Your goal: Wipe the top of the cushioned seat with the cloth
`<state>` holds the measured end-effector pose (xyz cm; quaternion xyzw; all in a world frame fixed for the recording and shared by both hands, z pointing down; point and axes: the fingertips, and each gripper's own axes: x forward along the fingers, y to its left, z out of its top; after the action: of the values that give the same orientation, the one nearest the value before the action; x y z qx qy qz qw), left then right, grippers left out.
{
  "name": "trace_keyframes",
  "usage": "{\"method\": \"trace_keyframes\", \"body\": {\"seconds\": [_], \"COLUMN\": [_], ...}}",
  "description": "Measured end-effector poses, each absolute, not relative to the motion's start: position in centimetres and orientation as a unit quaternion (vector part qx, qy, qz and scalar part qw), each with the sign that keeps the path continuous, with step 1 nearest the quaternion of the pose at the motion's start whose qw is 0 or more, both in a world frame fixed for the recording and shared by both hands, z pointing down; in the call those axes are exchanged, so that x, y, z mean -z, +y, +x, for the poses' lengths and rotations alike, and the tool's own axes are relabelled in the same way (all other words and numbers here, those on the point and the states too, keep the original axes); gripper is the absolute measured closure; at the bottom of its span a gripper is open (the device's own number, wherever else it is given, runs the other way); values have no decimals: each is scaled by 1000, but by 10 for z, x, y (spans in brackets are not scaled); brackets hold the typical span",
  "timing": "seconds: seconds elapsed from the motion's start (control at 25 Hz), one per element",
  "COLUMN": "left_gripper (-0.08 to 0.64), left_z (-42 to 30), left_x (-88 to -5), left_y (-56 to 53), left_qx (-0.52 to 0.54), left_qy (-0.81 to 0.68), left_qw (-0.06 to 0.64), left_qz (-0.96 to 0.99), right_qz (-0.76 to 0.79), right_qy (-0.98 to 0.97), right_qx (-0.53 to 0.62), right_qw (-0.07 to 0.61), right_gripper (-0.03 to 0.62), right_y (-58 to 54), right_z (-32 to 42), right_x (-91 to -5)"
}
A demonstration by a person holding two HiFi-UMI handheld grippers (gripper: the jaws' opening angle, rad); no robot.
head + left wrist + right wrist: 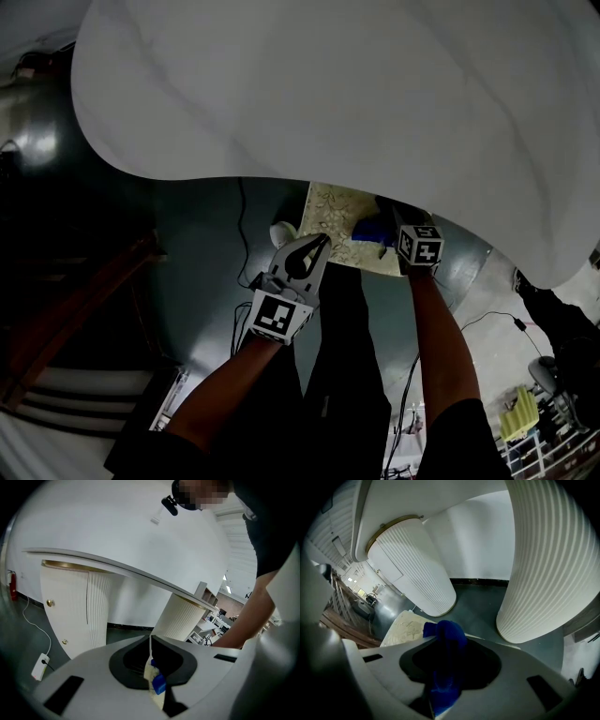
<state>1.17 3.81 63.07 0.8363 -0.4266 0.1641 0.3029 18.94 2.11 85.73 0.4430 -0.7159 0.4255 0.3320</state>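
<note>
Tabletop [328, 84], broad, white and curved, fills the upper part of the head view and overhangs everything below it. Two tall white ribbed pedestals stand under it on the dark glossy floor [202, 262]: one close on the right [548, 559], one farther off to the left [417, 569] with a gold band round its top. The low cushioned seat [337, 217], its flat top covered in cream fabric with a faint patterned print, sits on the floor just past the near edge of the tabletop, between the two grippers. The left gripper [323, 242] comes in from the near left with its jaws drawn together, leaving only a thin slit and nothing held. Its tips are at the seat's near left edge, though whether they touch the fabric cannot be told. Through that slit the left gripper view shows only a sliver of the cream top and a bit of blue. The right gripper [386, 239] reaches in from the near right, and its jaws are clamped on the crumpled deep-blue cloth [368, 230], which bunches up between them and lies on the right part of the seat top. A small white power block [40, 666] lies on the floor to the far left, its thin white cable trailing away across the floor.
</note>
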Motion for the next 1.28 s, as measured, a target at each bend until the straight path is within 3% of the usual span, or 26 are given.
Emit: {"method": "trace_keyframes", "body": {"seconds": [1.28], "left_gripper": [535], "left_z": [69], "left_x": [-636], "left_y": [40], "left_qx": [-176], "left_qy": [-394], "left_qw": [275], "left_qz": [859], "right_qz": [507], "right_qy": [-667], "right_qx": [-435], "right_qw": [330], "right_gripper": [465], "right_y": [37], "right_z": [299], "right_x": [-868]}}
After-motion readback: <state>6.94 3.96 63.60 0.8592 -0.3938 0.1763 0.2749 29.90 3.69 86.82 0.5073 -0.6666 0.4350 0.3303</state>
